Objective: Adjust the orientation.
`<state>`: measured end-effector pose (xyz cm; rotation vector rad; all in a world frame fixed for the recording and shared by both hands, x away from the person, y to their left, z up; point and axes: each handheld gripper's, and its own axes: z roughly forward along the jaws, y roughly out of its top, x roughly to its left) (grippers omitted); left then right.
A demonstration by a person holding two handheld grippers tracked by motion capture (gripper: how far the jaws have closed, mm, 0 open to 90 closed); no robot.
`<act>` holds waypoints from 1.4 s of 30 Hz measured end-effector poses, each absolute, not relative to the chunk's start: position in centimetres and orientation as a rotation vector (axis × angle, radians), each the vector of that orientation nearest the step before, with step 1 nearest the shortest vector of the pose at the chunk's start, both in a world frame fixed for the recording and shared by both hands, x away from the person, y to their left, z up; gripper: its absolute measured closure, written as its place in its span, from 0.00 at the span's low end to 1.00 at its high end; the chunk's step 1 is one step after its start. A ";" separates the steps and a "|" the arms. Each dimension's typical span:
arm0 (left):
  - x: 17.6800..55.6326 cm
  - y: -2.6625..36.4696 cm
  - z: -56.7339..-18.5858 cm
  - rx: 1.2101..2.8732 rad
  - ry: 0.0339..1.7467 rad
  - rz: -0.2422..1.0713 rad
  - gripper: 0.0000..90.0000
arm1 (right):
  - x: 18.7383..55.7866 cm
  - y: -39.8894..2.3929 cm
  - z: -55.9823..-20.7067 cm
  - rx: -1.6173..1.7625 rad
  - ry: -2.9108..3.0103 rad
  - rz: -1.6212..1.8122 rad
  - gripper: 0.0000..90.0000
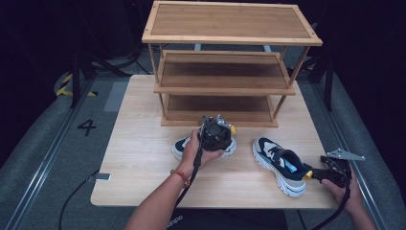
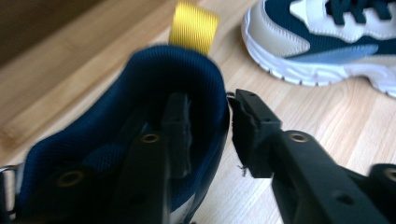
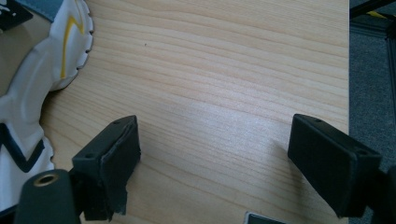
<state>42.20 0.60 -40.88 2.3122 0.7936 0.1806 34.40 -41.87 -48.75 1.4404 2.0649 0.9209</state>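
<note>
Two navy-and-white sneakers lie on the wooden table (image 1: 143, 167). The left shoe (image 1: 184, 143) sits in front of the rack, and my left gripper (image 1: 218, 136) comes down on its heel. In the left gripper view, one jaw is inside the navy heel collar (image 2: 140, 79) and the other outside, so my left gripper (image 2: 210, 112) is shut on the collar wall under the yellow pull tab (image 2: 194, 25). The right shoe (image 1: 277, 160) lies toward the right front edge. My right gripper (image 1: 318, 173) is just behind its heel, and its jaws (image 3: 215, 140) stand wide open over bare wood beside the sole (image 3: 28, 70).
A three-tier wooden shoe rack (image 1: 225, 86) stands at the back of the table with bare shelves. The second shoe (image 2: 317, 42) lies close beyond my left gripper. The table's right edge (image 3: 348, 70) drops to grey floor just past my right gripper.
</note>
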 end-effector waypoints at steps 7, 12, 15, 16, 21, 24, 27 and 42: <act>41.3 0.7 -40.5 2.390 0.691 0.137 0.85 | 34.4 -41.9 -48.8 1.441 2.065 0.921 0.19; 39.0 1.3 -40.0 2.478 0.570 0.079 0.85 | 34.4 -41.9 -48.8 1.440 2.065 0.921 0.19; 37.4 2.2 -39.6 2.522 0.492 0.056 0.83 | 34.4 -41.9 -48.8 1.440 2.065 0.920 0.19; 36.9 2.5 -39.6 2.530 0.479 0.048 0.83 | 34.4 -41.9 -48.8 1.441 2.064 0.920 0.19; 34.5 4.0 -39.1 2.563 0.442 -0.006 0.79 | 34.4 -41.9 -48.8 1.440 2.064 0.920 0.19; 33.7 4.2 -38.6 2.549 0.466 -0.036 0.74 | 34.4 -41.9 -48.8 1.441 2.064 0.919 0.19; 33.4 3.8 -38.3 2.534 0.487 -0.060 0.64 | 34.4 -41.9 -48.8 1.441 2.064 0.919 0.19; 34.7 1.2 -40.9 2.578 0.566 -0.105 0.79 | 34.4 -41.9 -48.8 1.441 2.063 0.919 0.19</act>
